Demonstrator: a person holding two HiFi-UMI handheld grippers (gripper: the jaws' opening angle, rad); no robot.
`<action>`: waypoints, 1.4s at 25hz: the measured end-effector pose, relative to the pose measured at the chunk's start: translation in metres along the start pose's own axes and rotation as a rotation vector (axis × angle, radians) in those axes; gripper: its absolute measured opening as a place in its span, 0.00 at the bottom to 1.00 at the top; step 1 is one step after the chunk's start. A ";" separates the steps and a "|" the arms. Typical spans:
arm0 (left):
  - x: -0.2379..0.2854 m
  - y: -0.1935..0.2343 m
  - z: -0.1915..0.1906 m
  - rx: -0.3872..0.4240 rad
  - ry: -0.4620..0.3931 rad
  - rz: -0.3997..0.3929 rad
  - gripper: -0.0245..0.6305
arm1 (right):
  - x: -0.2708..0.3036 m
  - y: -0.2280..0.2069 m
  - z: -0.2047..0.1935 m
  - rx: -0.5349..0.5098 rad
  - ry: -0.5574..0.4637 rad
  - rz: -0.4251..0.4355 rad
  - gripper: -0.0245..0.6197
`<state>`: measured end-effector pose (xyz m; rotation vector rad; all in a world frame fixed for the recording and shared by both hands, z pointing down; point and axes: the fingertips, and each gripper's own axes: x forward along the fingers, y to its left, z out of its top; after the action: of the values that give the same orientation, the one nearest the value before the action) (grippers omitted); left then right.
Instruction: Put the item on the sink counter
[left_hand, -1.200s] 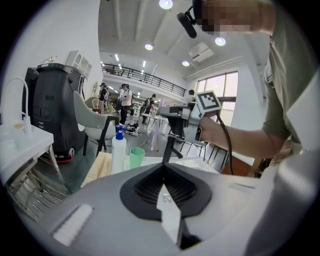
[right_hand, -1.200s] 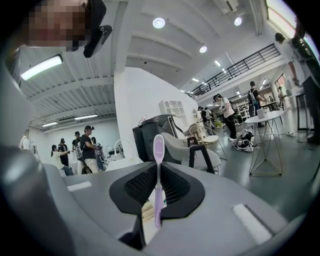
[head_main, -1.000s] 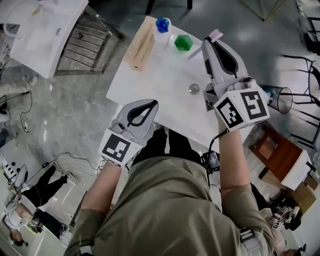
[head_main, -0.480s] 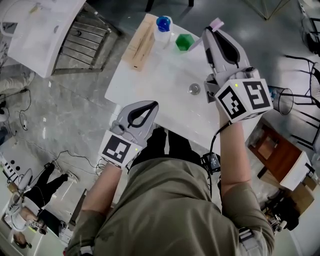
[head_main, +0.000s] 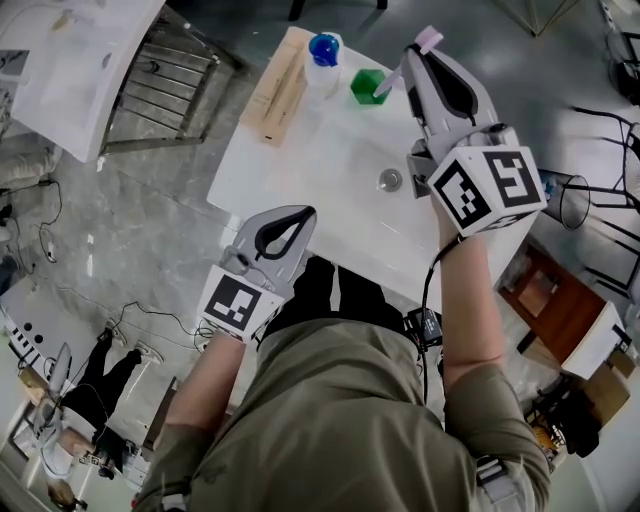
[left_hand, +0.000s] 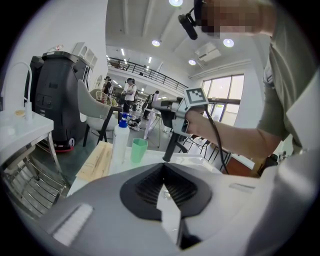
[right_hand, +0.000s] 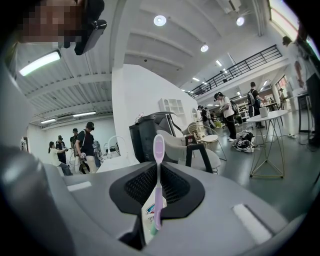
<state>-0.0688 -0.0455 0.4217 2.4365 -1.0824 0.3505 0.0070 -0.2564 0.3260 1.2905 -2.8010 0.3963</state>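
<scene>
- White tabletop is carrying a wooden board, a blue-capped bottle and a green cup along its far edge.
- Right gripper is hovering over the far right corner near the cup, its jaws clamping a lilac toothbrush.
- Left gripper is hanging at the near edge, jaws pressed together, holding nothing.

A green cup stood upright. Just left of it stood a white bottle with a blue cap, and beyond the bottle lay a pale wooden board. Well left of the cup was a slatted metal rack. Well to the cup's right was a dark wire basket.
</scene>
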 end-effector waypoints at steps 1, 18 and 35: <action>0.000 0.000 -0.001 -0.003 0.002 -0.002 0.05 | 0.001 -0.001 -0.001 -0.001 0.003 -0.001 0.09; 0.000 0.012 -0.015 -0.042 0.017 0.006 0.05 | 0.021 -0.006 -0.032 0.008 0.064 -0.023 0.09; 0.000 0.020 -0.027 -0.061 0.022 0.006 0.05 | 0.032 -0.015 -0.070 0.006 0.129 -0.048 0.09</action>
<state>-0.0853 -0.0435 0.4513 2.3710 -1.0762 0.3403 -0.0081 -0.2723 0.4013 1.2810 -2.6598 0.4679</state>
